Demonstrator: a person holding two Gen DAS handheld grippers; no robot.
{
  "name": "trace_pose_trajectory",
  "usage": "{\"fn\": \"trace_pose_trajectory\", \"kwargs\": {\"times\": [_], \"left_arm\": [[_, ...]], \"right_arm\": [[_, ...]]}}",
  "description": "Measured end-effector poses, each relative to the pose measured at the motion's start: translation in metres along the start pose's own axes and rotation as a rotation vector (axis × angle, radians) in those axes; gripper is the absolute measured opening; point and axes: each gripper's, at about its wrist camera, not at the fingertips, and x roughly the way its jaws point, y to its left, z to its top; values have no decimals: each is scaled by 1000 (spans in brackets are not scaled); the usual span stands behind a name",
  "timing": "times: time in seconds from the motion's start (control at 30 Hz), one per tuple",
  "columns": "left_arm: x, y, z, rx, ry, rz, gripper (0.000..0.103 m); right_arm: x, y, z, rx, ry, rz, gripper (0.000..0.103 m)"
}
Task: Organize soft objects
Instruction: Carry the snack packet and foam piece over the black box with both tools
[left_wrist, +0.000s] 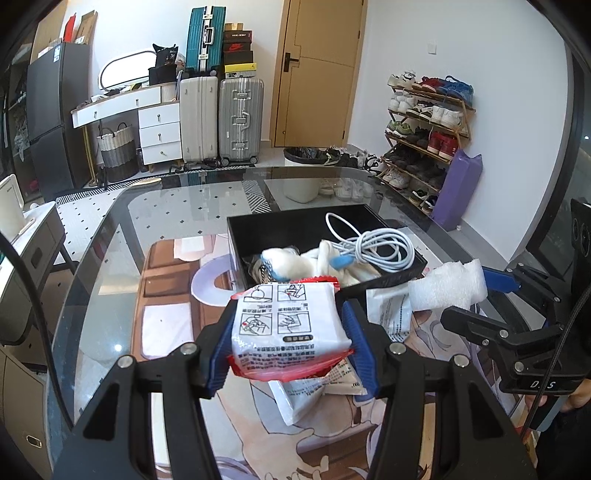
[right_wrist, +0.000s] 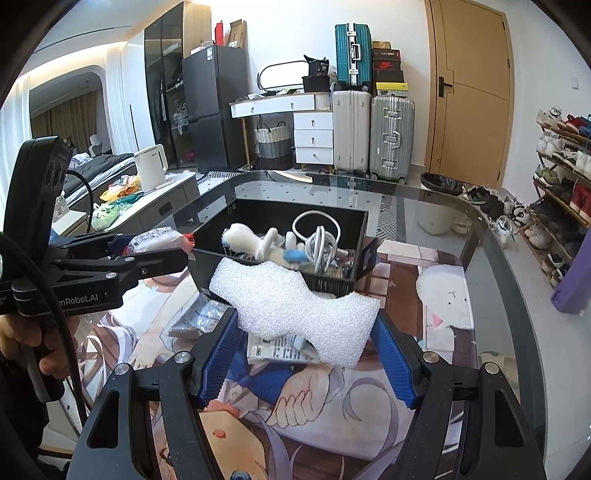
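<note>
- While both hands are carrying loads near the open black rectangular box (right_wrist: 280, 218) on the glass-topped bench (right_wrist: 480, 258), the box is already crowding with a white plush toy (right_wrist: 247, 240) and a coiled white cable (right_wrist: 317, 236), so anything dropped in could be landing on top and sliding back over the rim.
- The left gripper (left_wrist: 288, 332) is clamping a white plastic-wrapped tissue pack with red edging (left_wrist: 284, 321) between narrowed blue pads; because the wrapper is slick and the pack is sagging at its near edge, it may be slipping out before it is reaching the box.
- The right gripper (right_wrist: 306, 339) is squeezing a white wavy-edged foam block (right_wrist: 295, 310) at a middling width; the foam is bulging well past the pads and is looking likely to spring or twist loose.
- The two grippers are sitting just beside each other, so they could be knocking together over the box.
- Flat white printed packets (right_wrist: 280, 349) are lying on the bench beneath and could be getting swept aside.
</note>
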Motion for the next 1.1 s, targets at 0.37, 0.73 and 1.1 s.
{"fn": "trace_pose_trajectory", "kwargs": {"times": [0.37, 0.73, 1.1], "left_arm": [[8, 4, 15, 1, -1, 4, 55], [14, 11, 27, -9, -1, 6, 55], [22, 17, 33, -17, 12, 3, 55]], "right_arm": [[11, 5, 17, -31, 6, 13, 72], [22, 11, 26, -53, 17, 32, 72], [28, 8, 44, -64, 3, 13, 72]]}}
